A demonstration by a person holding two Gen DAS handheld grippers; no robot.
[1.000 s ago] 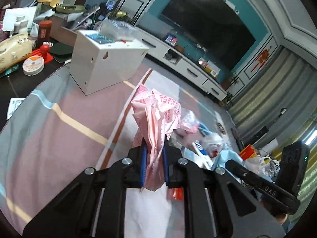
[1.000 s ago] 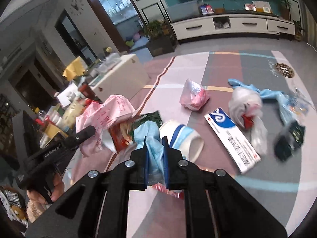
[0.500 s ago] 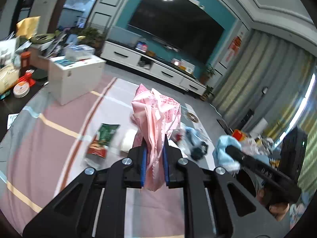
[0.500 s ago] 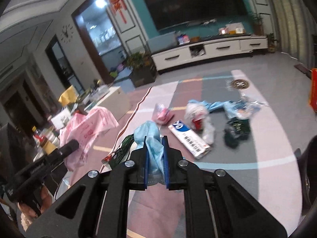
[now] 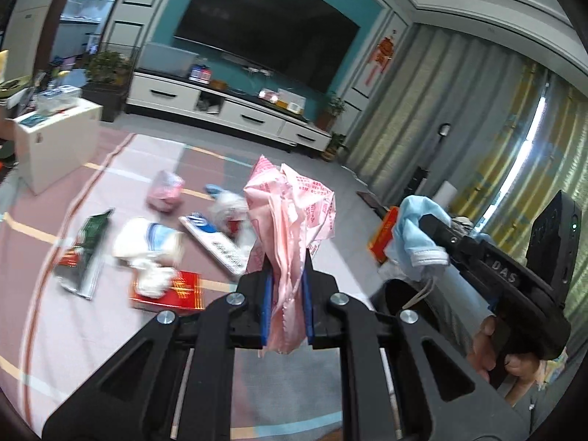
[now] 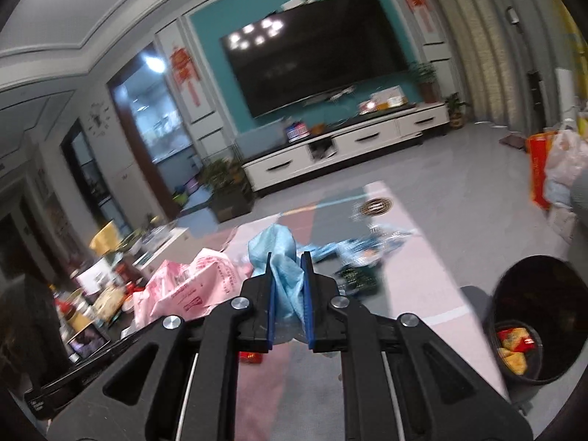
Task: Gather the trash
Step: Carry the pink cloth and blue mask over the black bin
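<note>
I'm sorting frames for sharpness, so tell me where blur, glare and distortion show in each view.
Left wrist view: the left claw and its pink plastic bag are sharp, while the litter on the rug is smeared by motion; curtains bow from the fisheye. Right wrist view: the blue cloth in the right claw is crisp, the room is soft, and ceiling lights glare on the television.

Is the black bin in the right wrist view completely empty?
No, the black bin already holds some red and yellow snack wrappers at its bottom.

The right gripper [image 6: 287, 296] clamps a light blue cloth [image 6: 281, 257]. A pink plastic bag [image 6: 191, 288] is at left, a black trash bin [image 6: 540, 316] at right.
</note>
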